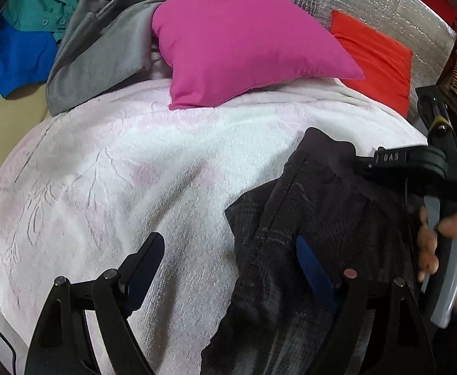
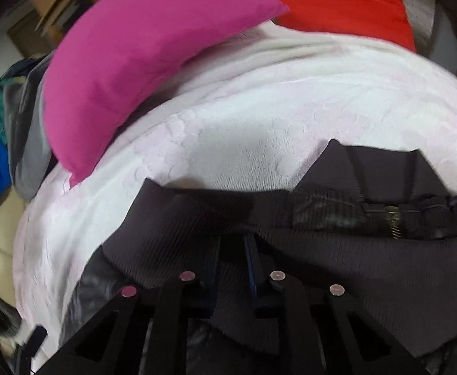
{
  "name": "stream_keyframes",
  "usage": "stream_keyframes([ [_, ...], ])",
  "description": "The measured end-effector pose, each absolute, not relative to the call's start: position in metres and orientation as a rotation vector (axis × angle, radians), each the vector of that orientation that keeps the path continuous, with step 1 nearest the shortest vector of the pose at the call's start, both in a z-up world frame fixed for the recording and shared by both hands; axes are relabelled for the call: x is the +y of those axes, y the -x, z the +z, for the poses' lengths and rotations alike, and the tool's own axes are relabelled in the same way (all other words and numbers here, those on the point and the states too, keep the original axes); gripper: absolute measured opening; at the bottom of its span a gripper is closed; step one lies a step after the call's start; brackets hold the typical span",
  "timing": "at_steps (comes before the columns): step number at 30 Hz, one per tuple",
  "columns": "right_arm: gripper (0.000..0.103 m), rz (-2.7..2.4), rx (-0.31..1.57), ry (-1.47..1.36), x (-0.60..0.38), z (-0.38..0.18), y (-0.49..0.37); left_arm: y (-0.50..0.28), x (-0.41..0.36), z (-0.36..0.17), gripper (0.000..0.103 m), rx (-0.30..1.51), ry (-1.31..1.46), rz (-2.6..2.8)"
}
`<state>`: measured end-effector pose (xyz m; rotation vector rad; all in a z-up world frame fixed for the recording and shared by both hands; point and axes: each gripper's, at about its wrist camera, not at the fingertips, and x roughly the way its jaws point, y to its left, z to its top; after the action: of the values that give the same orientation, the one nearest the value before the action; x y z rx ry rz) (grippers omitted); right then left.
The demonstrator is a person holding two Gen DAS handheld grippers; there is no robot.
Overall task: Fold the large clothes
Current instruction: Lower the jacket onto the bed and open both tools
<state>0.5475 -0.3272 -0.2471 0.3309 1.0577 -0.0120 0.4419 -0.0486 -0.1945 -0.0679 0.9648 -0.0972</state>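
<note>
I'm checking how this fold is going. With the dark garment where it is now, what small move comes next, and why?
Probably close the left hand-held gripper on the dark garment's near edge. Its fingers stand wide open, while the right hand-held gripper looks closed on the fabric, so only one side is held.

Both views: heavy fisheye bending, black vignette in corners. Left wrist is sharp, evenly lit; blanket (image 1: 109, 168) near blown out, foil (image 1: 369, 3) sparkles with glare, soft shadow under pink pillow (image 1: 241, 47). Right wrist is motion-blurred throughout, dark garment (image 2: 337, 250) underexposed, detail mostly lost.
</note>
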Motion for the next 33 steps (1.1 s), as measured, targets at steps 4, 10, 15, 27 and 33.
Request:
stream_keyframes([
  [4,0.020,0.029,0.988,-0.424,-0.336,-0.230,-0.532,-0.444,-0.049,-0.196,0.086,0.975,0.062,-0.090],
  [10,0.026,-0.032,0.892,-0.407,-0.381,-0.188,-0.456,-0.437,-0.052,-0.188,0.086,0.947,0.065,-0.088],
  [15,0.057,-0.163,0.832,-0.411,-0.436,-0.173,-0.369,-0.426,-0.062,-0.179,0.086,0.905,0.043,-0.119],
  [27,0.056,-0.393,0.838,-0.454,-0.504,-0.223,-0.200,-0.394,-0.102,-0.181,0.086,0.901,-0.137,-0.188],
  [33,0.056,-0.428,0.856,-0.415,-0.497,-0.218,-0.204,-0.385,-0.119,-0.207,0.095,0.937,-0.301,-0.204],
])
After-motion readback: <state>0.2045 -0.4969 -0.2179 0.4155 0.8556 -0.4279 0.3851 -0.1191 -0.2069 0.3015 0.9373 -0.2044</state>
